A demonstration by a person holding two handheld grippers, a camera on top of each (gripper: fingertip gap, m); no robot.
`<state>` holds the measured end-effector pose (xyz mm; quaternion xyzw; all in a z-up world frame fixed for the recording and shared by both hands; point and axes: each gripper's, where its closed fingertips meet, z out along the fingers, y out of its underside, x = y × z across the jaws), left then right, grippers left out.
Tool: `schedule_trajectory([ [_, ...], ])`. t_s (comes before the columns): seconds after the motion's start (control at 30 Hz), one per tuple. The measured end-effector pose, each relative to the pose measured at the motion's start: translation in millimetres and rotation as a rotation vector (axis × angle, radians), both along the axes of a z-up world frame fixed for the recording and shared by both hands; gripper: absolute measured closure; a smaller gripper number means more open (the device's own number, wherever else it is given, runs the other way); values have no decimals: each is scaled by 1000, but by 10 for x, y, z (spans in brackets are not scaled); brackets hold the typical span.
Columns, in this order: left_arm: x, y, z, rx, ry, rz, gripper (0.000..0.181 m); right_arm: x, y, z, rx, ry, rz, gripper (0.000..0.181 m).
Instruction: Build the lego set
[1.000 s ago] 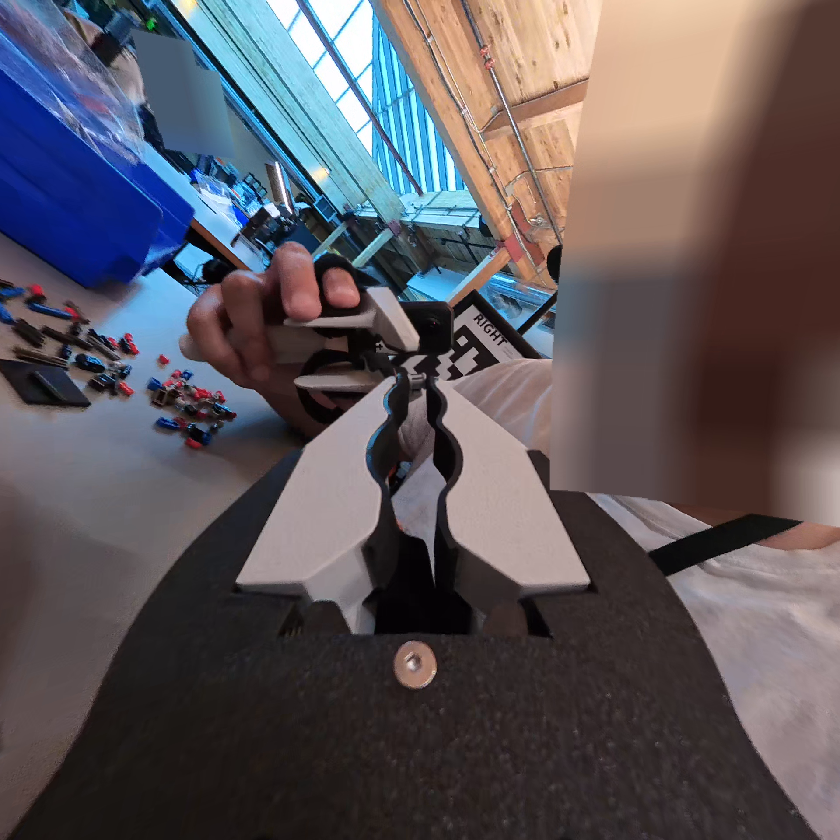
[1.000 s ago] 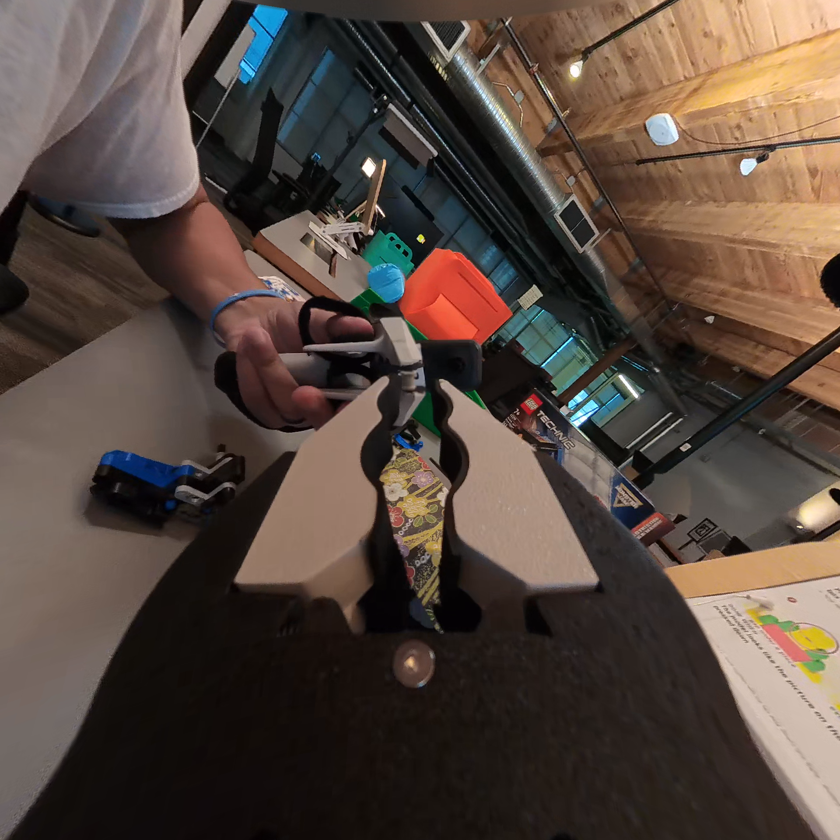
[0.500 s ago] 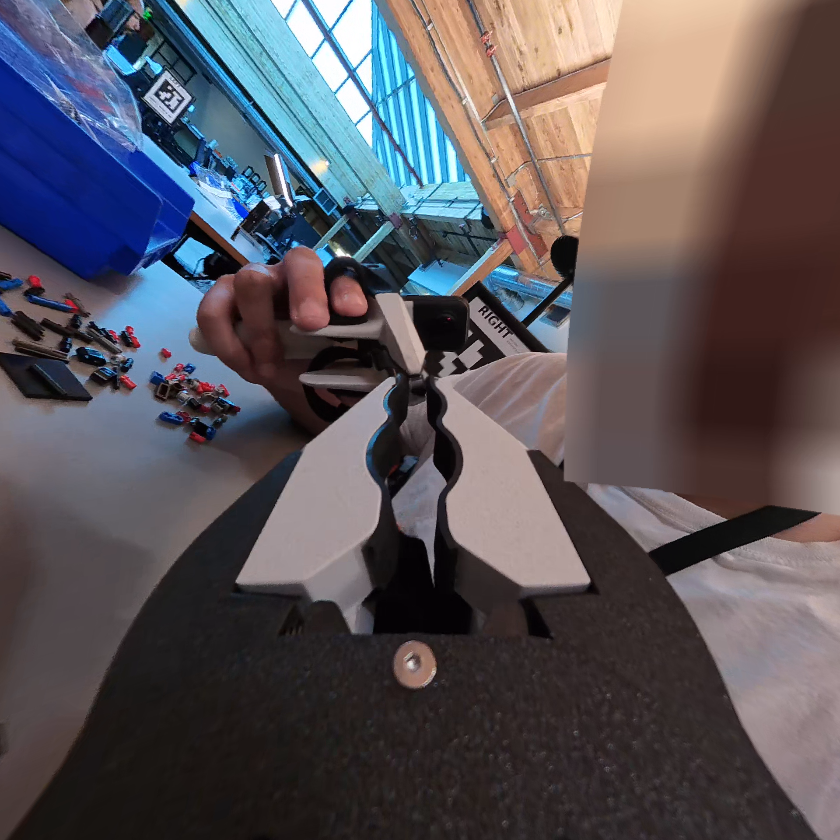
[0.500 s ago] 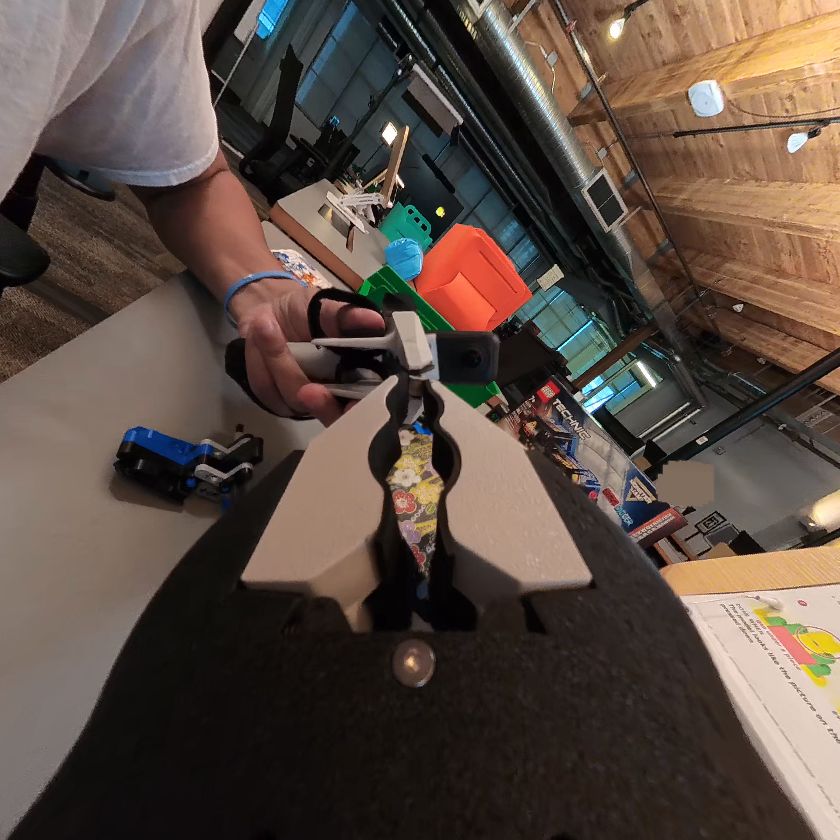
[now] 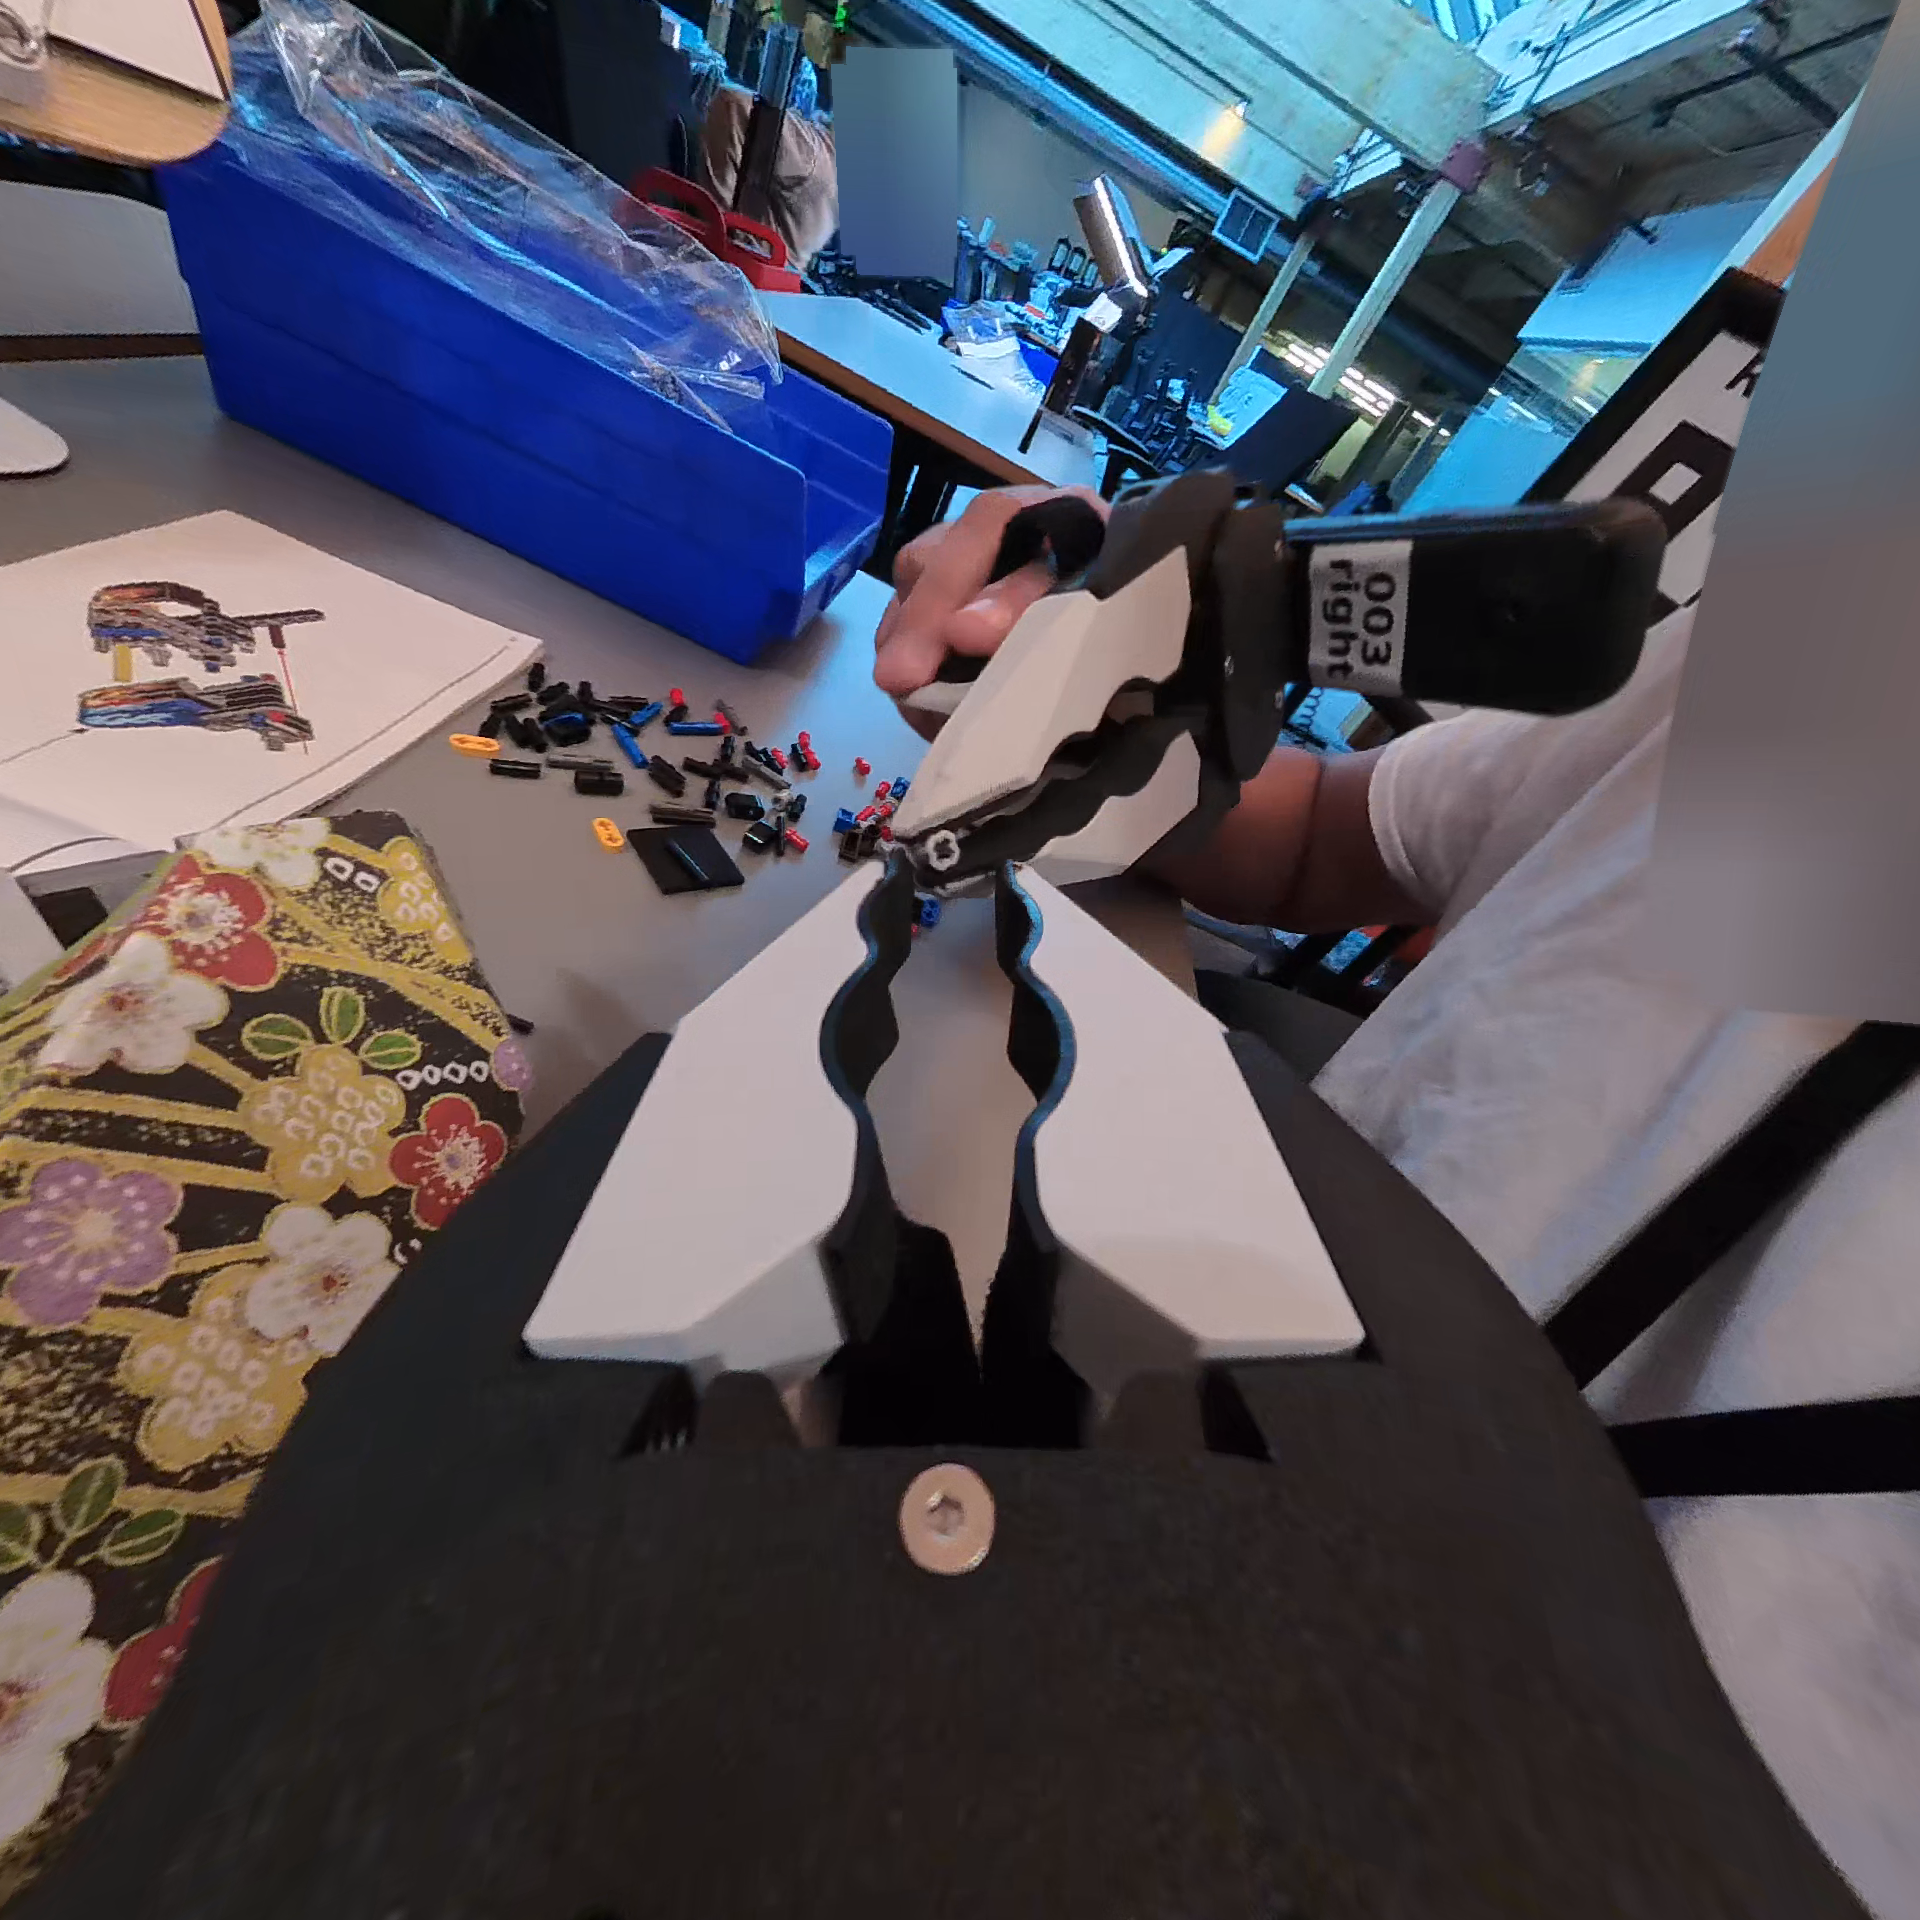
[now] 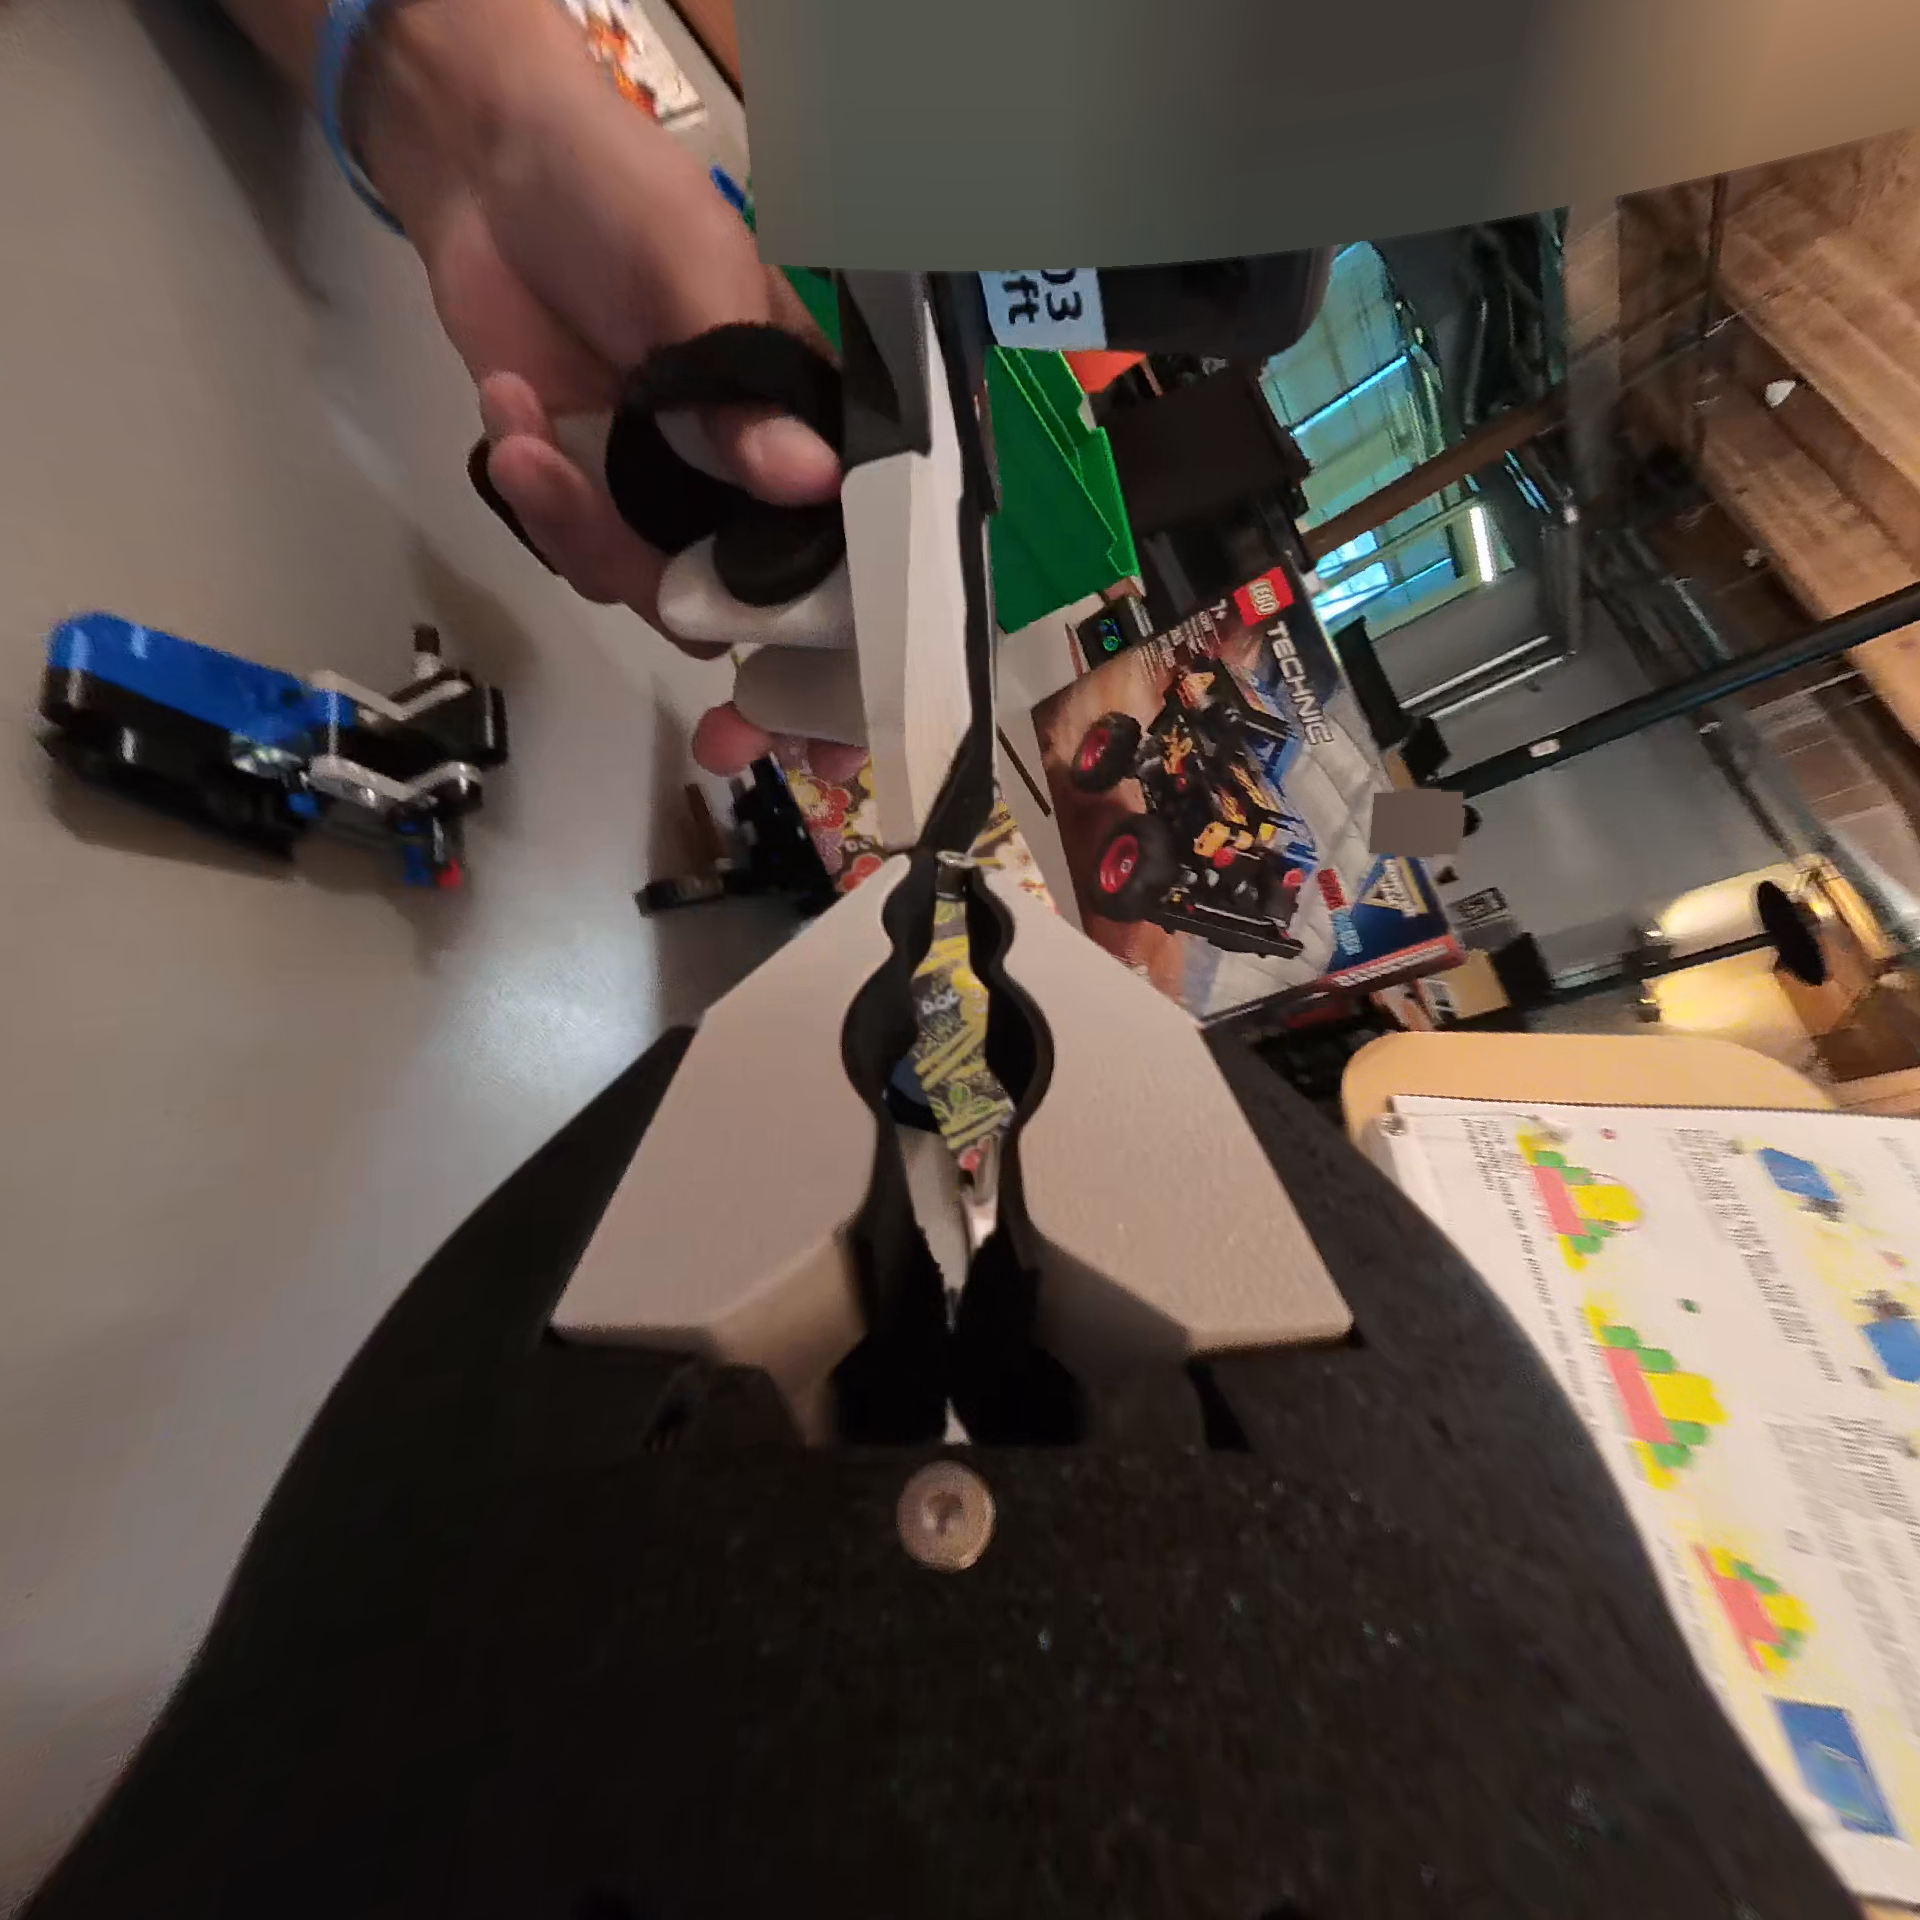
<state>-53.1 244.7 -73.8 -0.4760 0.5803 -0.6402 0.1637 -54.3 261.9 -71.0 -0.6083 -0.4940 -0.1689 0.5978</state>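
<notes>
My left gripper [image 5: 945,883] and my right gripper [image 6: 943,868] meet tip to tip above the table. The right gripper also shows in the left wrist view [image 5: 951,831], coming in from the upper right, shut on a small light grey lego piece [image 5: 940,850] with a cross-shaped hole. The left gripper's jaws stand narrowly apart and close around the same spot; what they pinch is mostly hidden. In the right wrist view the left gripper [image 6: 935,836] comes down from above, and a small grey piece [image 6: 956,858] sits between my right fingertips. A partly built blue and black model [image 6: 270,738] lies on the table.
Loose black, blue and red lego pieces [image 5: 665,748] and a flat black piece [image 5: 691,857] lie by a printed instruction sheet [image 5: 208,665]. A blue bin [image 5: 499,416] stands behind. A floral patterned box [image 5: 208,1195] is at left. A lego box [image 6: 1226,831] and a coloured paper [image 6: 1662,1403] are at right. Only a small space, under 4 cm, lies between the two pairs of fingers.
Both grippers have swung and tilted down toward the table while staying tip to tip. The right gripper now reaches in from the upper right; the table and loose pieces have come into view.
</notes>
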Motion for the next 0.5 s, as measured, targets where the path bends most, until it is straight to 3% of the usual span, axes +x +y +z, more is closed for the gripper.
schedule_trajectory([
  [0.3, 29, 34, -34, -122, 52, -15, 167, 20, 6, -102, 29, -141, -28, 177],
  [0.5, 51, 89, -74, -64, 48, 21, 177, 7, 6, -160, 13, -150, -28, 177],
])
